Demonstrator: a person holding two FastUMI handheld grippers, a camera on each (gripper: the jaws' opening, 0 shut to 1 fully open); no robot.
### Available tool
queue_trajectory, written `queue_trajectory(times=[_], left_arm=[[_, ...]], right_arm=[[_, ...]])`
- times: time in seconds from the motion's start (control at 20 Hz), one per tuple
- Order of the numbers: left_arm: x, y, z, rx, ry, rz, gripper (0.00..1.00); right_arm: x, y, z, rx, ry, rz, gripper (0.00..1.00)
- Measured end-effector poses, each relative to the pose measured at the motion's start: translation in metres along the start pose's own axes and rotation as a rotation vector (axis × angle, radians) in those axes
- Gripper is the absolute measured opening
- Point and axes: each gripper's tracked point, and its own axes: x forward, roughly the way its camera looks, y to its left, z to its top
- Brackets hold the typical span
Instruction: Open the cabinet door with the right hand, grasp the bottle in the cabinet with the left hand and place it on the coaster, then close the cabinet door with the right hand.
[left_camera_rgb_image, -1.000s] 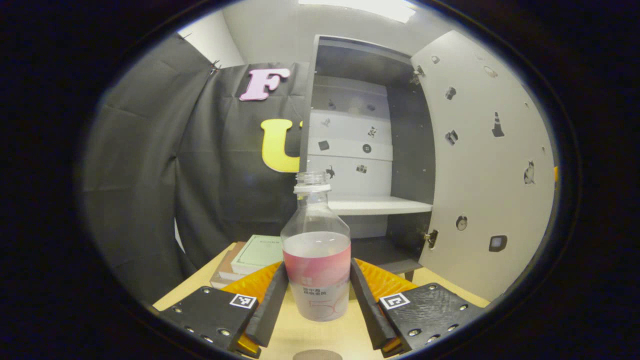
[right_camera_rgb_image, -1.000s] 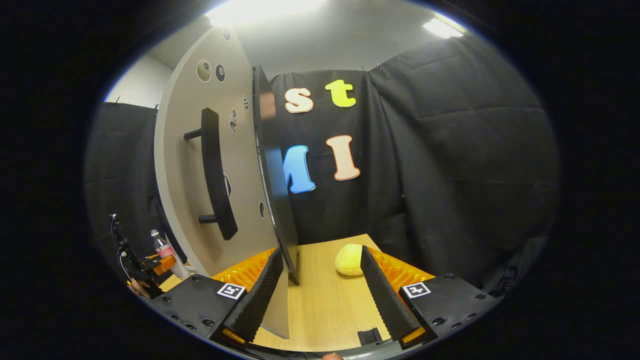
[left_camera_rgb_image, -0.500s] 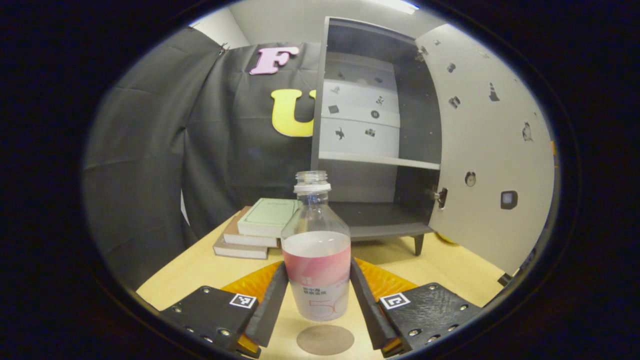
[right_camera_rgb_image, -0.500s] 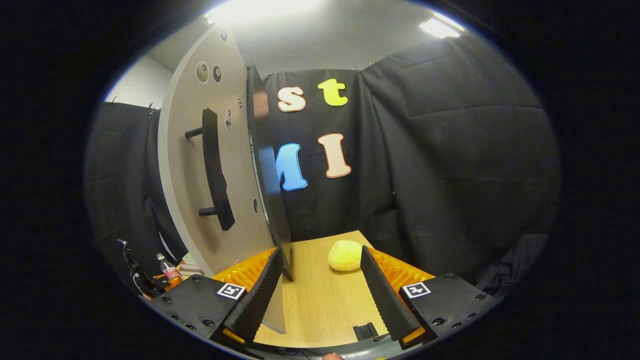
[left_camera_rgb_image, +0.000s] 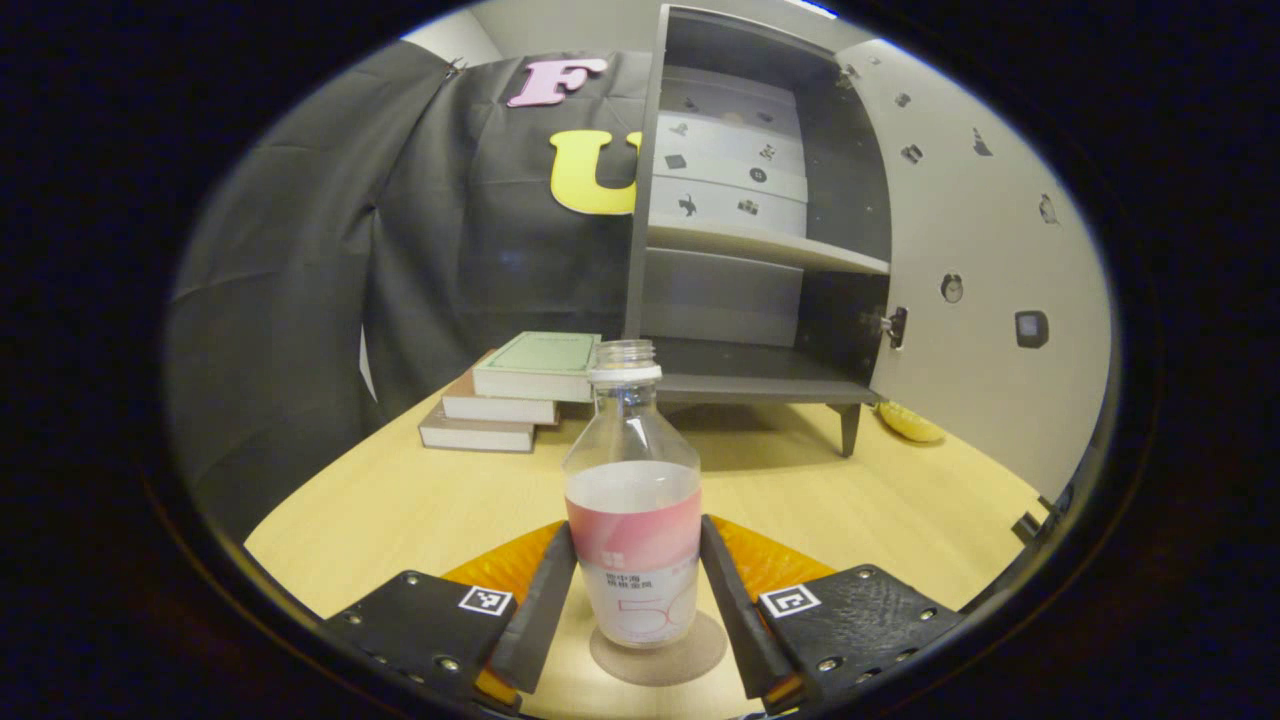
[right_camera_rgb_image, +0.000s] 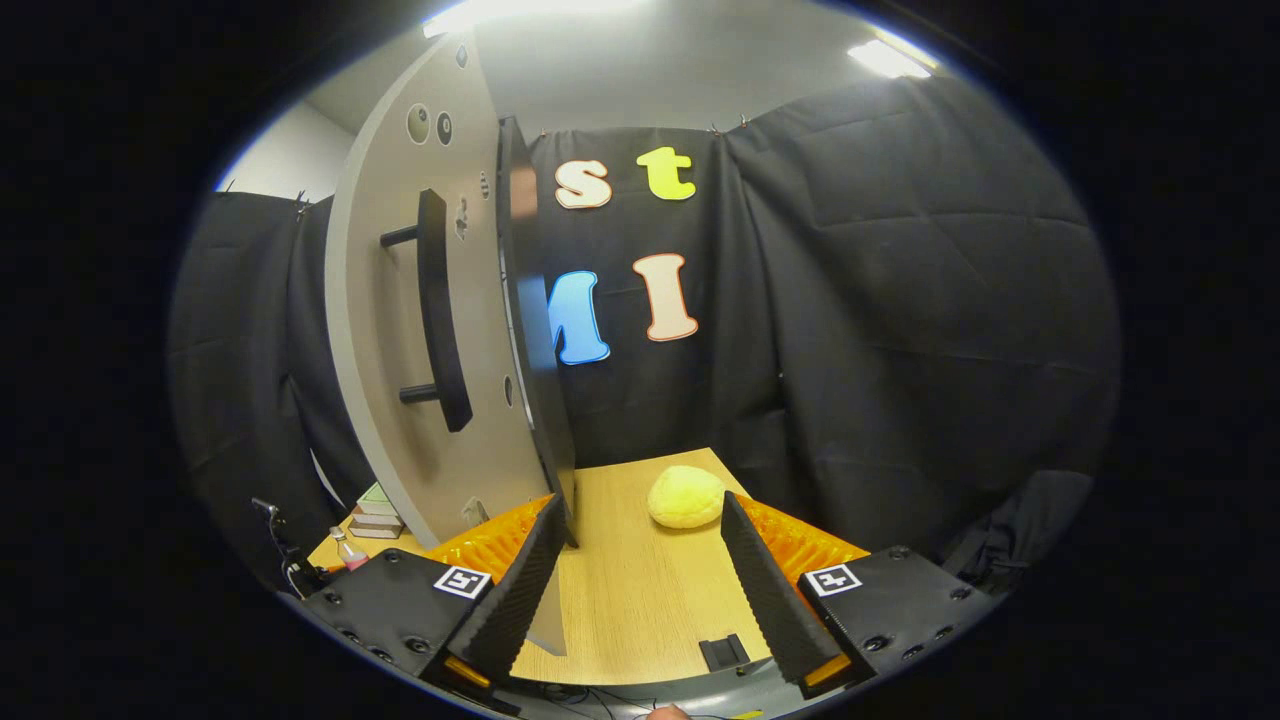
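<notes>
In the left gripper view, a clear bottle (left_camera_rgb_image: 632, 500) with a pink label band and no cap is seen upright at lower centre, clamped between the two fingers (left_camera_rgb_image: 535, 610) of the left gripper (left_camera_rgb_image: 632, 615), which press on its label from either side. The bottle's base is placed on a round brown coaster (left_camera_rgb_image: 668, 662) at the bottom centre of the frame, on the pale wooden table (left_camera_rgb_image: 400, 500). Whether the base fully rests on the coaster cannot be told. Behind the bottle, in the upper centre, the dark cabinet (left_camera_rgb_image: 760, 370) is shown open, its shelves bare, with the pale cabinet door (left_camera_rgb_image: 985, 300) swung out across the right of the frame. A stack of books (left_camera_rgb_image: 515, 390) is seen left of centre, just beside the cabinet's foot, and a yellow object (left_camera_rgb_image: 910, 422) lies on the table under the door's lower edge.

In the right gripper view, the right gripper (right_camera_rgb_image: 640, 590) is shown at the bottom with its fingers spread wide apart and nothing held between them. The cabinet door (right_camera_rgb_image: 400, 340), with its long dark handle (right_camera_rgb_image: 440, 310), is seen edge-on at the left of centre, its lower edge just in front of the left finger. A yellow plush lump (right_camera_rgb_image: 686, 496) sits on the table at centre. Far off at the lower left, the bottle (right_camera_rgb_image: 350, 553) is glimpsed, small, beside the books (right_camera_rgb_image: 378, 512).
</notes>
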Motion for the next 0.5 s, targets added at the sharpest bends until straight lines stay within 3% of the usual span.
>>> queue_trajectory(times=[0.5], left_arm=[[-0.006, -0.013, -0.024, 0.055, -0.011, 0.01, 0.73]], right_arm=[[-0.001, 0.004, -0.002, -0.007, 0.015, -0.007, 0.98]])
